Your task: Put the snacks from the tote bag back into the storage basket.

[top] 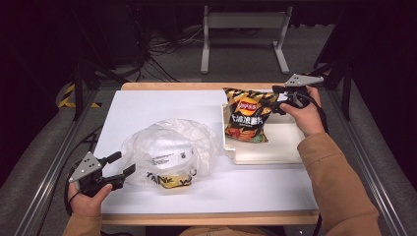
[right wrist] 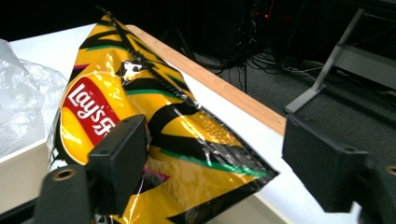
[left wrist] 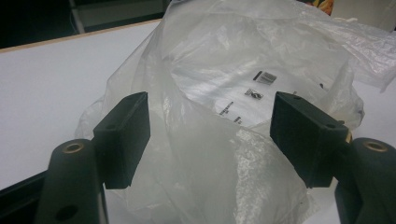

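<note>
One crinkled yellow-black chip bag (top: pixel 247 118)

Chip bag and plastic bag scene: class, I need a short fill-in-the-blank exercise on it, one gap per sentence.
1. The chip bag stands in a cream ____.
2. The brand on the chip bag reads ____.
3. The left gripper has its jaws either side of a clear ____ bag.

Missing words: tray; Lay's; plastic

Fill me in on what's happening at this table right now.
A person works two hand-held claws. The right claw stands open around the top corner of a yellow and black crisp packet, which leans in a shallow cream plastic tray. The left claw is open around the rim of a crumpled clear plastic bag on the white tabletop, not pressing on it.
</note>
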### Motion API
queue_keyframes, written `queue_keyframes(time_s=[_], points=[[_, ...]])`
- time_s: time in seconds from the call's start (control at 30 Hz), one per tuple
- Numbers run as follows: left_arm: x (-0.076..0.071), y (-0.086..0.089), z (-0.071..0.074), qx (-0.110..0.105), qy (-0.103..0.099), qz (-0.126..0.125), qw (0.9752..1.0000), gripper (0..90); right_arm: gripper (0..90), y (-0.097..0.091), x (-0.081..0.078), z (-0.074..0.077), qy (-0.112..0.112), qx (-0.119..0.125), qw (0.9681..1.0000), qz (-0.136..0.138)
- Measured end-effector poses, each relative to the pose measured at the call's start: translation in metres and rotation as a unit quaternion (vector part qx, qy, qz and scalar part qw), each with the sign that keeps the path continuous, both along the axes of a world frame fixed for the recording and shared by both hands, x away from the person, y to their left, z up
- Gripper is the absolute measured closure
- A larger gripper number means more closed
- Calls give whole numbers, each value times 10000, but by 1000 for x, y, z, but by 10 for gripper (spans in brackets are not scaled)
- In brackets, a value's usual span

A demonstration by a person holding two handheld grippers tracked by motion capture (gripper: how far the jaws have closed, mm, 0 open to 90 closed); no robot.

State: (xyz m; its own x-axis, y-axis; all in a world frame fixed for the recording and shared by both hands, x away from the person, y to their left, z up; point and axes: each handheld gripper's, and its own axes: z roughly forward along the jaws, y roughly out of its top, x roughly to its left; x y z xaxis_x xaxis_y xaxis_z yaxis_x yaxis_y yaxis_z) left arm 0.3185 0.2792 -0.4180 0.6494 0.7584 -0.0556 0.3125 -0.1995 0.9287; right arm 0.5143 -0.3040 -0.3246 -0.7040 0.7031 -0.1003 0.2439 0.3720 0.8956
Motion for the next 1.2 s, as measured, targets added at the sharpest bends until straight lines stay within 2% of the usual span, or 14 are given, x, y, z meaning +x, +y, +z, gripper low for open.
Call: queue_keyframes(time_s=[0.47,0.77,0.93,1.03,1.2], points=[[8,-6,1,4,1,-111,9999,294,180,2,-25,14,-28,358,9986,382],[9,-6,1,3,0,-114,9999,294,174,2,-46,29,-244,493,9965,627],[8,-5,5,29,-7,-114,9999,284,169,-1,-66,42,-440,559,9958,575],[6,-5,8,78,21,-196,9998,259,169,-5,-81,48,-523,569,9954,568],[1,-6,15,124,34,-317,9994,232,168,-13,-105,52,-567,664,9944,588]])
